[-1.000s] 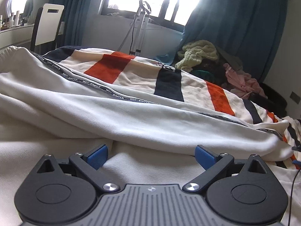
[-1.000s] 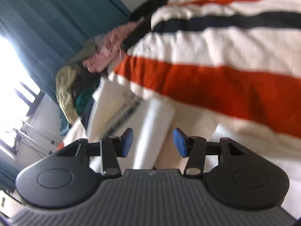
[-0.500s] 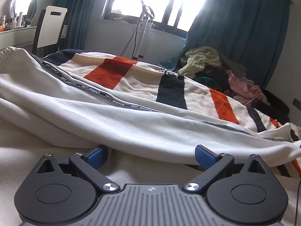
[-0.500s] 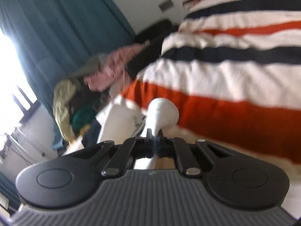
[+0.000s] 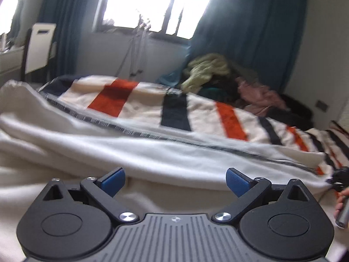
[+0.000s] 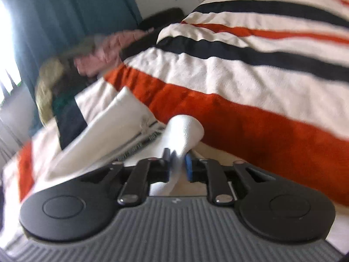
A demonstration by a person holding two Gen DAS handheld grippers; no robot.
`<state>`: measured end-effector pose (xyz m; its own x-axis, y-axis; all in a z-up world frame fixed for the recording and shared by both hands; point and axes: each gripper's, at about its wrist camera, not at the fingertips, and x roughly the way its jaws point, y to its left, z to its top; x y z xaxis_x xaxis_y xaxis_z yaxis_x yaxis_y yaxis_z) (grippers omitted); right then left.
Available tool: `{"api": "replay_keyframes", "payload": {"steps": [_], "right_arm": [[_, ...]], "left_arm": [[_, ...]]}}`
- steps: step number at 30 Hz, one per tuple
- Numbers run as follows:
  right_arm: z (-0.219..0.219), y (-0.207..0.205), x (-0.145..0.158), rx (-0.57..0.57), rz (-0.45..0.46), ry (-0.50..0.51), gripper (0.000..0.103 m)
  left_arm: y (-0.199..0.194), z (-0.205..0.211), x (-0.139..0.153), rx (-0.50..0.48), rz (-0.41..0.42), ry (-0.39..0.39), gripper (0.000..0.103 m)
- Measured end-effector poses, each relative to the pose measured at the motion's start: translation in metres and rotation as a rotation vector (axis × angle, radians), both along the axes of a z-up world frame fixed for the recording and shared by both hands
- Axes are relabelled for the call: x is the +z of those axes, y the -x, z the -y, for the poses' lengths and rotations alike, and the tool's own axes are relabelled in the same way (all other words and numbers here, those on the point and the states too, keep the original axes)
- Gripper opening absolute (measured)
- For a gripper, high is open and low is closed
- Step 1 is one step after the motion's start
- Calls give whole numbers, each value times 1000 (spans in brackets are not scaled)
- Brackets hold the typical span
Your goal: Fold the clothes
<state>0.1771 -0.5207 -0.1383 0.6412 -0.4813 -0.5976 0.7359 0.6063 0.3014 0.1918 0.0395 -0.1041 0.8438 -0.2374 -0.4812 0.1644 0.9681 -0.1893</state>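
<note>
A white garment [image 5: 152, 152] with a black lettered stripe lies long across the bed in the left wrist view. My left gripper [image 5: 174, 175] hovers open just over its near fold, with nothing between the blue pads [image 5: 113, 180]. In the right wrist view, the garment's rounded end [image 6: 185, 128] sticks up from my right gripper [image 6: 177, 163]. Its jaws are opening, but the white fabric is still pinched between them. The rest of the garment [image 6: 122, 113] trails off to the left.
A cream blanket [image 6: 240, 83] with orange and dark stripes covers the bed. A pile of clothes [image 5: 218, 74] sits at its far end, below blue curtains [image 5: 250, 32] and a bright window. A white chair [image 5: 40, 45] stands far left. A hand [image 5: 341, 198] shows at the right edge.
My right gripper closed on the garment's end, then rolled and shifted with it while its jaws parted a little. My left gripper rose slightly above the fabric, still open.
</note>
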Motion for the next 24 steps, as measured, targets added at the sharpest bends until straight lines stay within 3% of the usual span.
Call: {"api": "replay_keyframes", "payload": {"steps": [2,4,5,6,17,21,24], "right_arm": [[-15,3,15,43,-52,50,32],[-33,19,31,109,-27,67,53],[-41,26,40,141,-14,76,71],[-50,34,48,174,-2,84,79],[-192,162,120,654,125,176,83],[-214,196,117,685,158,195,83],[-219,204,111,686,139,205,83]], "left_arm": [[6,-1,7,-4,22,-8,100],[11,-2,11,1,37,-20,100],[14,-2,13,0,42,-25,100],[18,-2,15,0,46,-30,100],[111,-7,58,-76,153,-54,100],[146,-8,56,-89,170,-66,100],[164,-2,48,-101,175,-124,100]]}}
